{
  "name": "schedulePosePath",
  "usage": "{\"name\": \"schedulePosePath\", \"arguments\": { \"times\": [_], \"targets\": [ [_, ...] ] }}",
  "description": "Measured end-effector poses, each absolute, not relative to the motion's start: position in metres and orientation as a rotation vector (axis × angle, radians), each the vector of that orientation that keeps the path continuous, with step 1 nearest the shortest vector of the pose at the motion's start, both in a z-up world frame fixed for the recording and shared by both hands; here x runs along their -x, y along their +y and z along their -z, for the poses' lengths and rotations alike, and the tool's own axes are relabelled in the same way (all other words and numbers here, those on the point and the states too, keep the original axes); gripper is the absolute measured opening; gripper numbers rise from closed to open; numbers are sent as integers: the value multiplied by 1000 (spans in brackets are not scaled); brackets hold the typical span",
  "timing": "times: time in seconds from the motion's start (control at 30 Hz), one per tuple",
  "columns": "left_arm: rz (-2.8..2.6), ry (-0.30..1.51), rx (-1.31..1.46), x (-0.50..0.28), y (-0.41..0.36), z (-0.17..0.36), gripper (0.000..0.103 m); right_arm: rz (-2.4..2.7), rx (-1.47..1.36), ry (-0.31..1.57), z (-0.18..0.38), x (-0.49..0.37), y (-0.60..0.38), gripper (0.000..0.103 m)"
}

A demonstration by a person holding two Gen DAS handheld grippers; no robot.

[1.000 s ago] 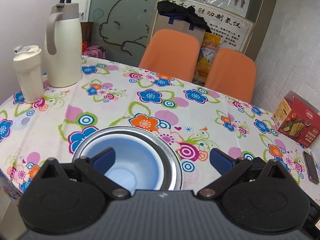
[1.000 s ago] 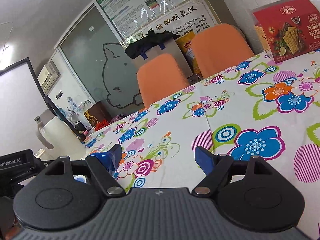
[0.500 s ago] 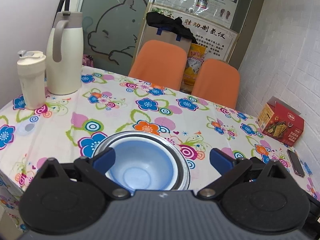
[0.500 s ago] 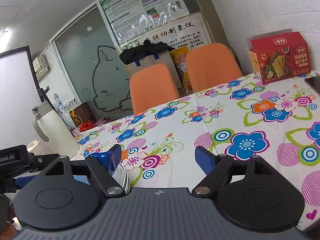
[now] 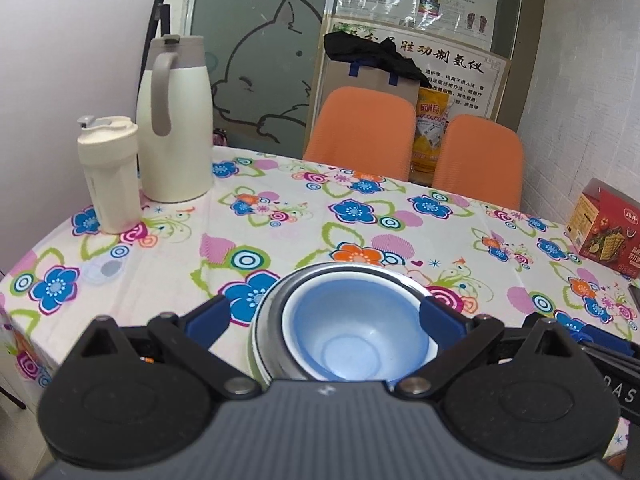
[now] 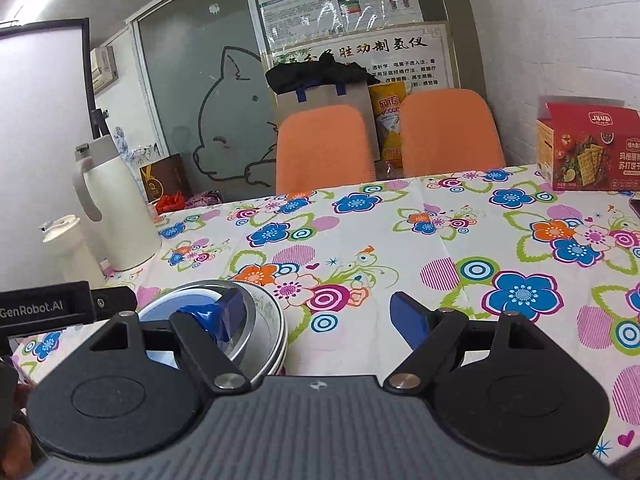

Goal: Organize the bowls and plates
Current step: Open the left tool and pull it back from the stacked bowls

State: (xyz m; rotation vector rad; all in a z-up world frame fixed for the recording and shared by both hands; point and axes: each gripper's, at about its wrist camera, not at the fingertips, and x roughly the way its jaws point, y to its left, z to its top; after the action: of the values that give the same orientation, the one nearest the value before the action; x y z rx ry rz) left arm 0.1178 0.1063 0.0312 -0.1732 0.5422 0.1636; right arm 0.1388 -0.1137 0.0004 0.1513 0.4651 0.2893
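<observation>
A blue bowl (image 5: 352,336) sits nested inside a steel bowl (image 5: 272,312) on the flowered tablecloth near the table's front edge. My left gripper (image 5: 324,320) is open and empty, raised above the stack, its blue fingertips (image 5: 208,320) framing the bowls. In the right wrist view the same stack, blue bowl (image 6: 160,312) in the steel bowl (image 6: 268,320), lies at lower left. My right gripper (image 6: 320,316) is open and empty to the right of the stack, its left fingertip (image 6: 228,312) in front of the rim.
A cream thermos jug (image 5: 176,120) and a cream tumbler (image 5: 108,172) stand at the back left. A red cracker box (image 5: 608,228) and a phone edge (image 5: 634,292) are at the right. Two orange chairs (image 5: 360,128) stand behind the table.
Both grippers have pulled back and risen from the table, so the views level out. The bowl stack stays put and now sits lower between the left fingers.
</observation>
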Motion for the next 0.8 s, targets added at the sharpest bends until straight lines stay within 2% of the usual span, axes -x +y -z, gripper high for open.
{"name": "schedulePosePath", "arguments": {
  "times": [0.3,0.8],
  "targets": [
    [-142,533,47,-106,79,-26,100,-209,-143,456,-1,-124,-130,67],
    [-136,511,3,-76,63,-27,100,-216,-114,421,-2,-95,-129,67]
  ]
}}
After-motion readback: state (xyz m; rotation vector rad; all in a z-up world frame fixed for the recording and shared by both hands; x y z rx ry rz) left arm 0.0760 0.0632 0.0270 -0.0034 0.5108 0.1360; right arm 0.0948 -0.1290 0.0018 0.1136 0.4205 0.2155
